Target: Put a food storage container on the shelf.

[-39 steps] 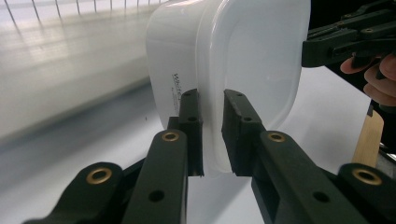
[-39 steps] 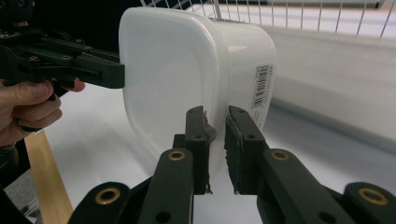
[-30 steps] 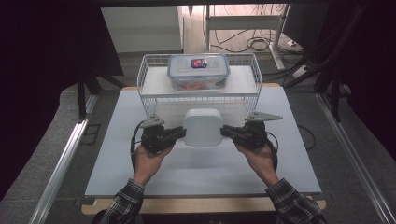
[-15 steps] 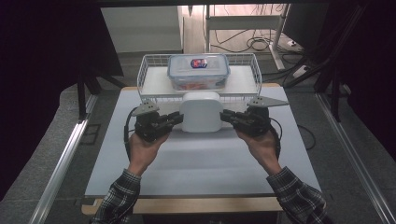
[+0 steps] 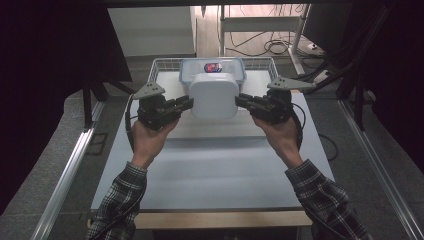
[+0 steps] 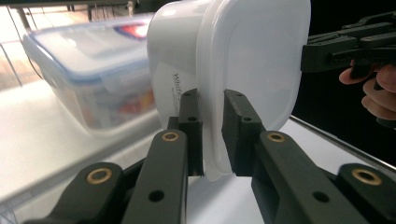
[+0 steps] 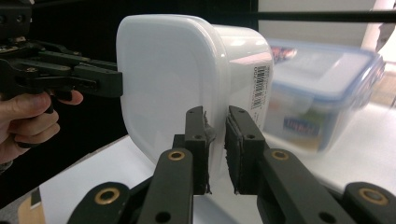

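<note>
A white lidded plastic container [image 5: 214, 95] hangs in the air between both grippers, over the near edge of the wire basket. My left gripper [image 5: 187, 104] is shut on the rim of the white container [image 6: 243, 60] at its left side. My right gripper [image 5: 240, 101] is shut on the opposite rim of the container [image 7: 177, 74]. Behind it a clear food box with a blue-edged lid [image 5: 212, 67] sits in the basket; the same box [image 6: 88, 70] [image 7: 322, 88] lies just beyond the white container in both gripper views.
The white wire basket [image 5: 165, 65] stands at the table's far end. The white table top [image 5: 210, 165] stretches toward the person's plaid sleeves [image 5: 120, 200]. Metal rails [image 5: 65, 170] run along both sides; cables lie on the floor behind.
Both grippers have lifted the white container off the table and carried it away from the person, toward the basket and the clear box.
</note>
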A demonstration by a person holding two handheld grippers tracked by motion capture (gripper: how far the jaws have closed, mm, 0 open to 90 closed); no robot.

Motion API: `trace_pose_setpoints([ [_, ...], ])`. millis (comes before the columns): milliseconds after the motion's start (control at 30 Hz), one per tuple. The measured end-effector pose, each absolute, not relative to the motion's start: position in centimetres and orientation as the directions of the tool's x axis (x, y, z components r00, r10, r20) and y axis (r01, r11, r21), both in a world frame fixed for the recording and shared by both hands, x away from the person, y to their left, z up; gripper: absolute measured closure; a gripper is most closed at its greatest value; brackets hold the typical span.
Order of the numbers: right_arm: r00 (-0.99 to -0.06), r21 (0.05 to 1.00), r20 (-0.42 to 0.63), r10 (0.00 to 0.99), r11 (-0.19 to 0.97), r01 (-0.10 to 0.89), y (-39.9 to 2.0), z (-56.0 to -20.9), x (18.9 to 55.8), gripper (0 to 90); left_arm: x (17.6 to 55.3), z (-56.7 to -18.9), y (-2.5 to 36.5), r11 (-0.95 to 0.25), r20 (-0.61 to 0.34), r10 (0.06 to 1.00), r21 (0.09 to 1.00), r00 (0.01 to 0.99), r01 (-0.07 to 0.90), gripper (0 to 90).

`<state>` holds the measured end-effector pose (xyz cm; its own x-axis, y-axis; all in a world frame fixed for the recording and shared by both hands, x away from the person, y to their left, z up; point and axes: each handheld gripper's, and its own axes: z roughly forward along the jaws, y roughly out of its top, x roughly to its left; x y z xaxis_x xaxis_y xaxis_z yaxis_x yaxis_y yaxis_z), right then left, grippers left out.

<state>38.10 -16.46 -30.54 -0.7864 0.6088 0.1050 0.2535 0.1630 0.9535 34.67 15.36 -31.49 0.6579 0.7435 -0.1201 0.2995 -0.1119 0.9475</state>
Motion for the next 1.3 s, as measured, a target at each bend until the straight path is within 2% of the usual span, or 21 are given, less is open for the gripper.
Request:
trace_pose_setpoints([
  [567, -0.776, 0.961, 0.11, 0.621, 0.132, 0.243, -15.7, -26.1, 41.7, 78.8, 37.9, -27.0, 15.7, -0.097, -0.105, 0.756, 0.958, 0.646, 0.27, 78.8],
  [933, -0.75, 0.956, 0.129, 0.649, 0.119, 0.268, -15.6, -25.9, 44.2, 77.5, 40.2, -26.7, 15.4, -0.085, -0.121, 0.758, 0.956, 0.641, 0.281, 78.8],
  [1300, -0.738, 0.953, 0.136, 0.661, 0.116, 0.279, -15.3, -25.9, 45.1, 73.3, 41.1, -27.1, 15.4, -0.076, -0.125, 0.76, 0.958, 0.638, 0.278, 76.8],
])
